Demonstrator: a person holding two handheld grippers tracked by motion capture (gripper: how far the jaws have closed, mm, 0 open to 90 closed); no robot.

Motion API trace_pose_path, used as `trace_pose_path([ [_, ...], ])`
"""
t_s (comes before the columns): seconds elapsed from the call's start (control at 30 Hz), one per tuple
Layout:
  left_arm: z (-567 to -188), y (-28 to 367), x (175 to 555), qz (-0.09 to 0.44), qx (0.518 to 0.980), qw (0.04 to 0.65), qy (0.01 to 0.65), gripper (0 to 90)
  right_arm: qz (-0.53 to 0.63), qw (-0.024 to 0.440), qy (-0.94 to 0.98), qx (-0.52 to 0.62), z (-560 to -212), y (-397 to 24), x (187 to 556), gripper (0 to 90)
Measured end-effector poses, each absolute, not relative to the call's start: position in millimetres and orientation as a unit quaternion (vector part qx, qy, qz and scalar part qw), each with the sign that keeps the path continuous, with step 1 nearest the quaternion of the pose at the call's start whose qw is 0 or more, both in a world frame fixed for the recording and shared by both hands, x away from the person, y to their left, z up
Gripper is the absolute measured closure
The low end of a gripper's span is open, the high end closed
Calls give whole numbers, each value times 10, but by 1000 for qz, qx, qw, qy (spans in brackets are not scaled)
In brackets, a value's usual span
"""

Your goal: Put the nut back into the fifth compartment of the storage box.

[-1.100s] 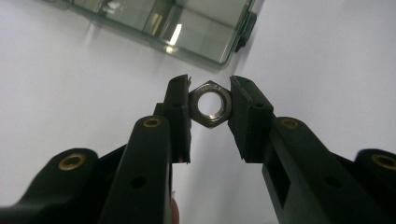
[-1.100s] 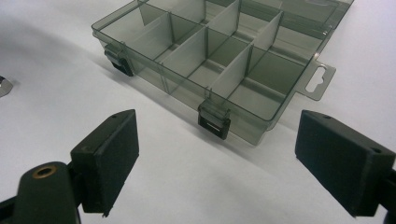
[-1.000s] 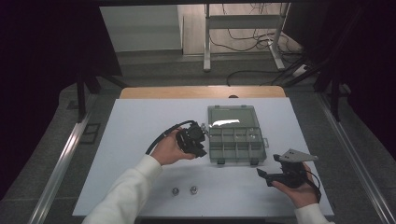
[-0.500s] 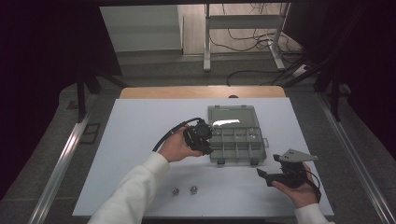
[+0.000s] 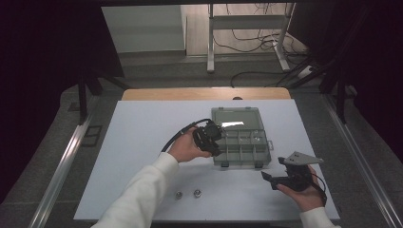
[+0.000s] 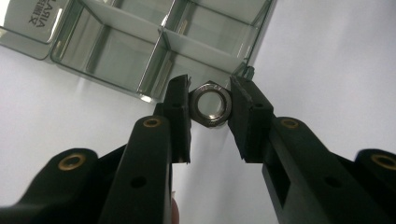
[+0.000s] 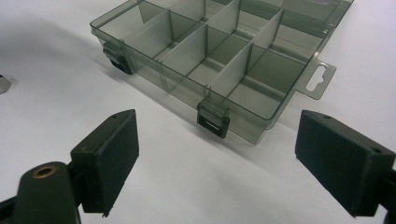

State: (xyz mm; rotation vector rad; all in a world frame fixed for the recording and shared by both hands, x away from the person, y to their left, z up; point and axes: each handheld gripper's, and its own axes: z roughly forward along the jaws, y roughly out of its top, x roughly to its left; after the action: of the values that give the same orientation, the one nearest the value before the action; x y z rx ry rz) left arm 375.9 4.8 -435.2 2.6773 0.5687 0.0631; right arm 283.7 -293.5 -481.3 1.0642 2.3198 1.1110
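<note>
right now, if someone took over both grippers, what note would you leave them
Left gripper: shut on a hex nut, held at the left edge of the open compartment box.
Right gripper: open, holding nothing, resting at the table's near right and aimed at the box's front latches.
Two more nuts lie on the table near the front edge.
Done: one nut picked up. The compartments seen look empty.
Likely left: drop this nut into a compartment, then fetch the other two.
</note>
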Motion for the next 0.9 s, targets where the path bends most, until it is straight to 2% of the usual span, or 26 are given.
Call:
trace_pose_path([
  [0.9, -4538, -214, 3845, 12, 961, 190, 200, 699, 392, 177, 822, 374, -4818, -2930, 2838, 137],
])
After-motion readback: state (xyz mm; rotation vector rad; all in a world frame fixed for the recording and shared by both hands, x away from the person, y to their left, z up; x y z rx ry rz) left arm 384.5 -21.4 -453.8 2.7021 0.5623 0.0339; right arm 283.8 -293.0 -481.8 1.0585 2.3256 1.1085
